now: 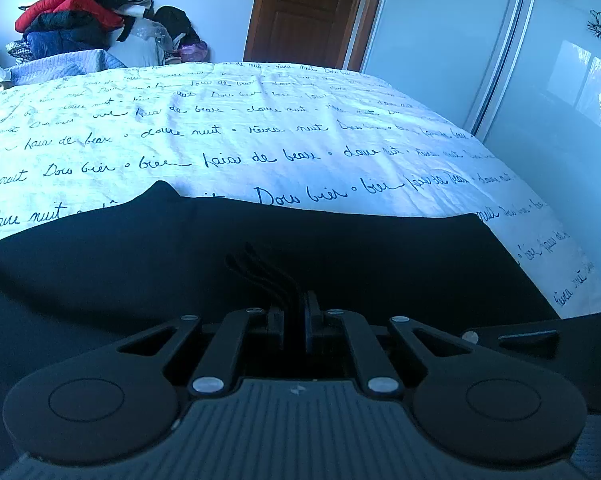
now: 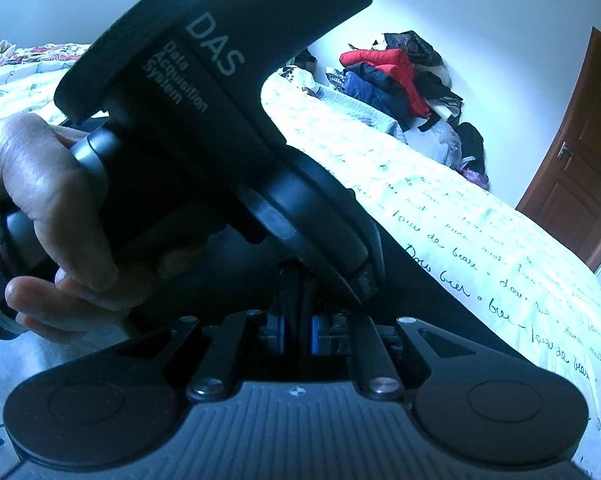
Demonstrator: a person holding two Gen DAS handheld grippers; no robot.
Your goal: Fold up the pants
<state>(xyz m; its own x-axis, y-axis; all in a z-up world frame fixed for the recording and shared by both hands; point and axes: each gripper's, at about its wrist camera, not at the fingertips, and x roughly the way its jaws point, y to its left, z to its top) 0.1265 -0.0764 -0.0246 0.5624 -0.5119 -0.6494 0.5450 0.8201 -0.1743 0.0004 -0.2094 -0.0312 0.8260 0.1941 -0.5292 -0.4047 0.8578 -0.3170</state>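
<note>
Black pants (image 1: 260, 248) lie spread on the bed with the white script-printed cover (image 1: 260, 132). My left gripper (image 1: 294, 320) is shut on a bunched fold of the pants fabric, low over the garment. My right gripper (image 2: 298, 316) is shut on black pants fabric between its blue pads (image 2: 315, 338). The left gripper's body, marked DAS (image 2: 204, 92), and the hand holding it (image 2: 40, 200) fill the right wrist view just ahead of the right gripper. The pants (image 2: 412, 280) show there as a dark strip on the bed cover (image 2: 500, 248).
A pile of clothes (image 1: 80, 16) sits at the far side of the bed; it also shows in the right wrist view (image 2: 400, 76). A brown door (image 1: 308, 12) and white wardrobe doors (image 1: 500, 40) stand beyond the bed. The bed's right edge (image 1: 560, 240) is close.
</note>
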